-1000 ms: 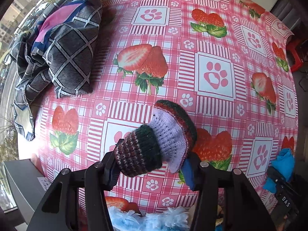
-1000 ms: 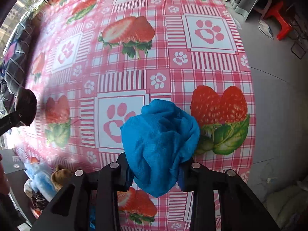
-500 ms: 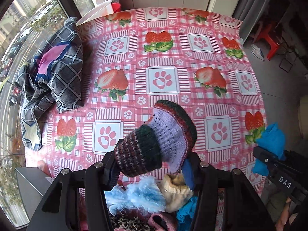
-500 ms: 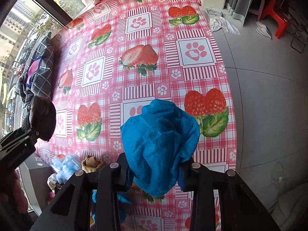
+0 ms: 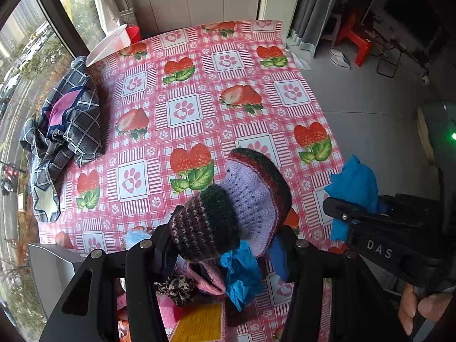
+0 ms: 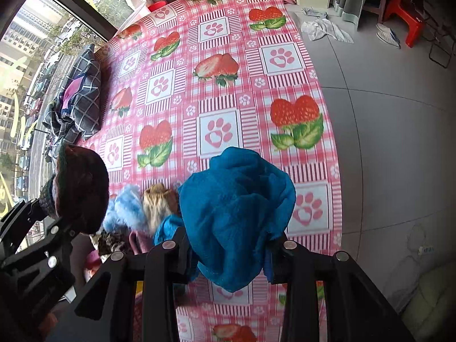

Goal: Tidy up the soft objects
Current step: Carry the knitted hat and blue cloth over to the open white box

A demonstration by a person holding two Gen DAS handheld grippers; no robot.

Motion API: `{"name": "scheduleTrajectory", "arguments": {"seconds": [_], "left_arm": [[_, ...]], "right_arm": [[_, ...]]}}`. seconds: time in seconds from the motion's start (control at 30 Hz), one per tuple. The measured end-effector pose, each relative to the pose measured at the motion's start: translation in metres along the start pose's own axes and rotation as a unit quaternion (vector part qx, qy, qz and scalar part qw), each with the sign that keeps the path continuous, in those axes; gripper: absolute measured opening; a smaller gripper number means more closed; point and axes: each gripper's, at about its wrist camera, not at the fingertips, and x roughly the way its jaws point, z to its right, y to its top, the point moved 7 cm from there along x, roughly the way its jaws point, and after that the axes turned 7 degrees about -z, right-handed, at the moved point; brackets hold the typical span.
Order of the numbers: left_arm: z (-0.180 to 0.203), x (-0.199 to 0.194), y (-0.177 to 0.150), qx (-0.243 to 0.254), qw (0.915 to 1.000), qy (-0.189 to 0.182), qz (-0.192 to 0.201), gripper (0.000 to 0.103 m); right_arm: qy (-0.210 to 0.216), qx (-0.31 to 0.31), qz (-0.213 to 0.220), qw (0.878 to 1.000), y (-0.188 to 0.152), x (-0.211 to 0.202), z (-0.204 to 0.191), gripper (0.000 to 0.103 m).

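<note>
Two wrist cameras, both high above the table and looking steeply down

Each looks along its own fingers at the strawberry tablecloth (image 5: 199,108) (image 6: 222,91); both take in the checked cloth (image 5: 71,119) (image 6: 82,99), the pile of soft things (image 5: 199,279) (image 6: 142,208) and each other's gripper.

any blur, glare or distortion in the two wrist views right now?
Left wrist: sharp, strong fisheye bowing the pink strawberry-print tablecloth; striped knitted hat in focus; room at right dark. Right wrist: sharp too, window bright but not blown out; crumpled blue cloth evenly lit, soft shadows only.
</note>
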Motion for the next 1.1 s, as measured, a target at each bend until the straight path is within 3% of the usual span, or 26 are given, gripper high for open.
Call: {"name": "scheduleTrajectory", "arguments": {"seconds": [0.33,0.7,1.1], "left_arm": [[0.036,-0.018,-0.057,0.051,0.9984,-0.022,-0.012,0.057],[0.060,-0.026,-0.119,0.129,0.9900,-0.050,-0.028,0.057],[0.044,-0.041,-0.191,0.193,0.9784,-0.071,-0.023,0.057]], "right_arm": [[-0.001,0.002,-0.012,1.000,-0.047,-0.011,0.004,0.036],[-0.013,0.025,-0.030,0.999,-0.102,-0.007,0.003,0.036],[-0.031,0.061,-0.038,0.997,-0.184,0.000,-0.021,0.036]]}}
